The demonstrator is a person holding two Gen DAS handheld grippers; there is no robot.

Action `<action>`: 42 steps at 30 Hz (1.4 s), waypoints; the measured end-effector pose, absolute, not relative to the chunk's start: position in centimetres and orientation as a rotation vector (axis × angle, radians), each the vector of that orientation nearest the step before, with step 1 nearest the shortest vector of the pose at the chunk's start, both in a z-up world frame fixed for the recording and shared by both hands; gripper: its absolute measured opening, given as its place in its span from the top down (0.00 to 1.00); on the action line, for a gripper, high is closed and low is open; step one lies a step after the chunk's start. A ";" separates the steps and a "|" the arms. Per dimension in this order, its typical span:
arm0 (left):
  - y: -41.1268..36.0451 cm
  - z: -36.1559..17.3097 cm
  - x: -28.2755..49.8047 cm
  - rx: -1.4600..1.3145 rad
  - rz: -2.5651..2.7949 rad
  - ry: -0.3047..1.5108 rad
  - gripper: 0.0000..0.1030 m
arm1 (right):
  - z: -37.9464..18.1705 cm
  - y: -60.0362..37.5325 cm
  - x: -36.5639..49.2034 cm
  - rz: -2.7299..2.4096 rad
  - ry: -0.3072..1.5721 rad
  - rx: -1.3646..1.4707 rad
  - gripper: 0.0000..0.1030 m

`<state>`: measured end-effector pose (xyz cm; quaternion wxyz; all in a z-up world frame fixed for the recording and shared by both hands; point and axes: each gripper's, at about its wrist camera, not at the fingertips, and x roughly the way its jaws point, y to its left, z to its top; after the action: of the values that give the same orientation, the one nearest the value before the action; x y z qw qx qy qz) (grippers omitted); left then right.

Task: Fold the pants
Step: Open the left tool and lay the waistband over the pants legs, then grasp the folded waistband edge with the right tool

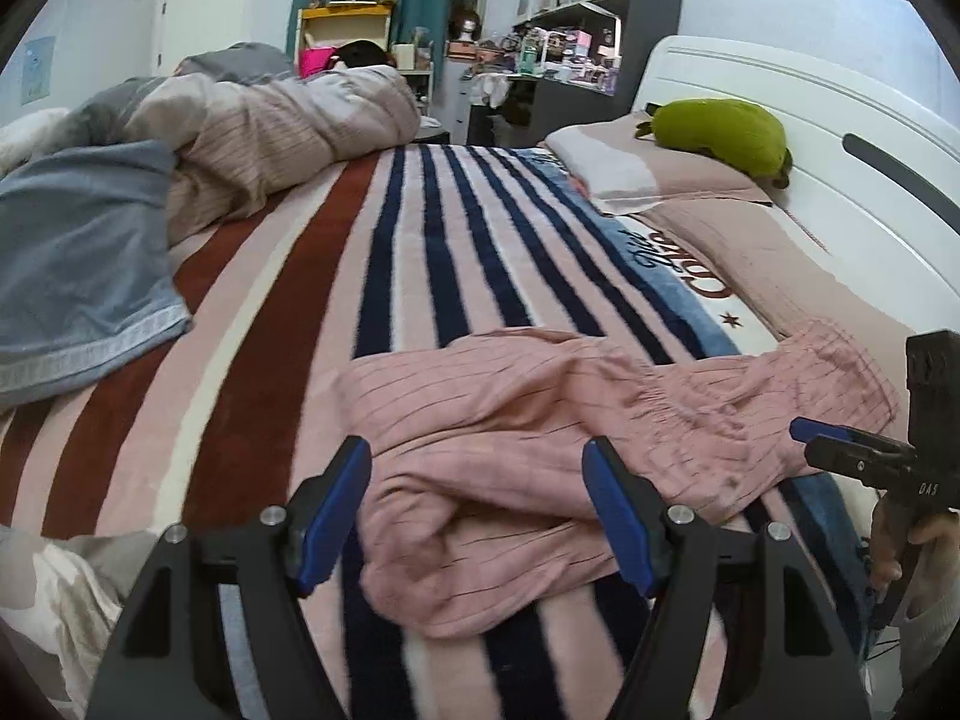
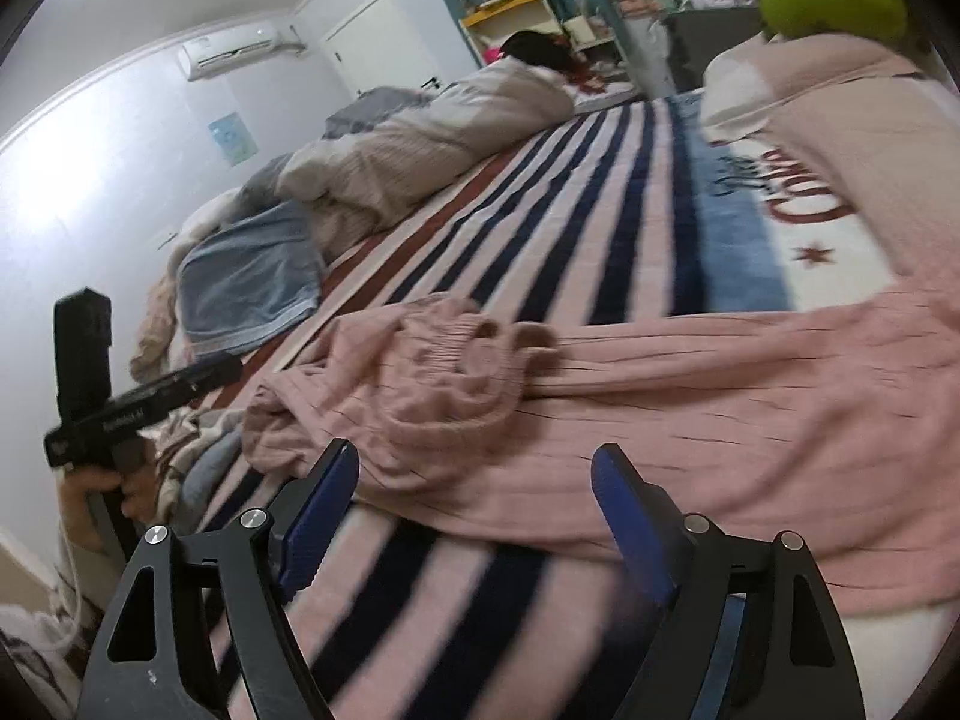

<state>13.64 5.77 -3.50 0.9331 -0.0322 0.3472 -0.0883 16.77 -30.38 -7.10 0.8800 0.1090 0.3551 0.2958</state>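
Note:
Pink ribbed pants [image 1: 540, 420] lie crumpled on the striped blanket [image 1: 420, 240] of a bed; they also show in the right wrist view [image 2: 660, 396], with the gathered waistband [image 2: 474, 354] near the middle. My left gripper [image 1: 477, 516] is open, its blue pads either side of the near end of the pants, empty. My right gripper [image 2: 474, 516] is open and empty, just short of the pants' near edge. The right gripper also shows at the right edge of the left wrist view [image 1: 840, 450]; the left one shows in the right wrist view [image 2: 150, 390].
A folded blue-grey towel [image 1: 78, 276] and a heaped beige duvet [image 1: 270, 132] lie at the left of the bed. Pillows [image 1: 660, 168], a green plush [image 1: 720, 132] and the white headboard [image 1: 810, 108] are at the right. Shelves [image 1: 570, 0] stand beyond.

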 end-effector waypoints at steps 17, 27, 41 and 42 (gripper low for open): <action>5.9 -8.6 14.7 0.066 -0.108 0.689 0.70 | -10.2 -23.4 21.9 0.453 0.805 0.137 0.24; 5.4 -8.7 12.6 0.133 -0.096 0.690 0.85 | -9.6 -26.5 20.4 0.436 0.759 0.165 0.79; 6.9 -5.0 9.2 0.037 -0.163 0.642 0.51 | -8.2 -28.8 21.2 0.485 0.768 0.226 0.36; 7.1 -4.4 9.2 0.016 -0.156 0.619 0.50 | -7.9 -28.5 21.8 0.487 0.774 0.209 0.36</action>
<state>9.23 7.10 -4.38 0.9495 0.0080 0.3041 -0.0766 21.80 -28.47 -7.93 0.8921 0.1006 0.3728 0.2347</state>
